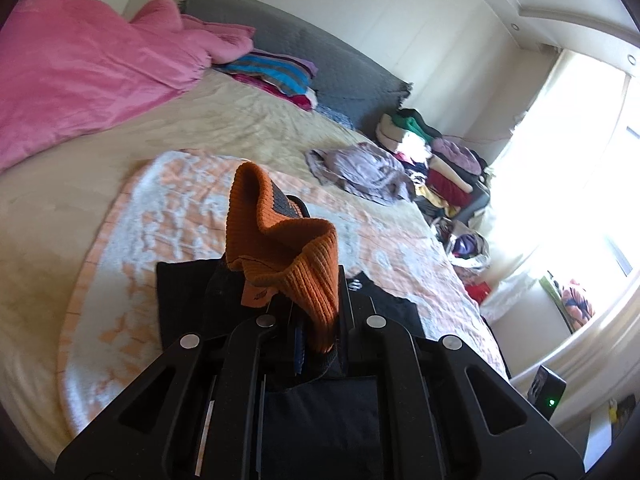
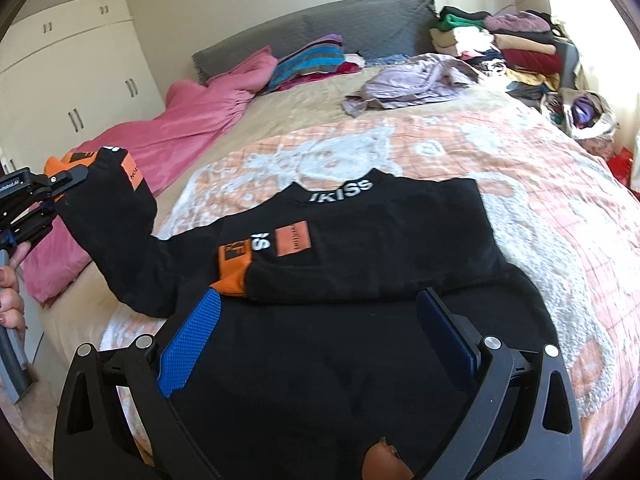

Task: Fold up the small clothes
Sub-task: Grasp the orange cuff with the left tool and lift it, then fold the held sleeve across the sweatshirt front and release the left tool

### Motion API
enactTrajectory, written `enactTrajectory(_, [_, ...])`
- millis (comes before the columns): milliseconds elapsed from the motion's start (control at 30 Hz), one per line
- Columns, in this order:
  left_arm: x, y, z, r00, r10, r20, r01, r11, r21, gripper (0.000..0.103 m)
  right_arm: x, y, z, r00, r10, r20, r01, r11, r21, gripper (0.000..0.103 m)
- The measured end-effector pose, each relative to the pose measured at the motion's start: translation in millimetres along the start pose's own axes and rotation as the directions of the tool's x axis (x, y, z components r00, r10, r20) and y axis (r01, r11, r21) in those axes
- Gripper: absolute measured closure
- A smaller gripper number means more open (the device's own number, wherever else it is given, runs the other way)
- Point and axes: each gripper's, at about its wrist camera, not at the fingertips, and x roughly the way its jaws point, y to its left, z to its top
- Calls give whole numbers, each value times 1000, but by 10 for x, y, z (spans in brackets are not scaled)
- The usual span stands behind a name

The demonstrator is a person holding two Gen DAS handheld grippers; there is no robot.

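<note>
Sweater (image 2: 360, 240): black with orange patches, spread chest-up on the peach blanket (image 2: 540, 208), so its sleeves can be turned in.
Left gripper (image 2: 48, 200): clenched on the orange cuff (image 1: 280, 248), lifting that sleeve (image 2: 120, 240) clear at about 9 o'clock of the body, probably to carry it across the chest.
Right gripper (image 2: 316, 340): released, blue pads apart over the hem, garment toward 12 o'clock; the other cuff (image 2: 232, 272) lies already folded in at 11 o'clock.
</note>
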Motion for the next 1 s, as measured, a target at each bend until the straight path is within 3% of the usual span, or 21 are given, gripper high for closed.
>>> enactTrajectory(533, [769,-470,-313,984,-87,-158,104,989,102,98,-88,-519,-113,992,-123,-3,123,985,119,5])
enactTrajectory(800, [1169,-609,-539,961,-94,-259,143,973,181,98,-137,-709,-164,981,-195,-7,193,965,176,5])
enactTrajectory(1000, [1433,-626,-759,933,-121,-339,194,963,189,97,-214,-873,-177,970,-244,2,236,941,241,5])
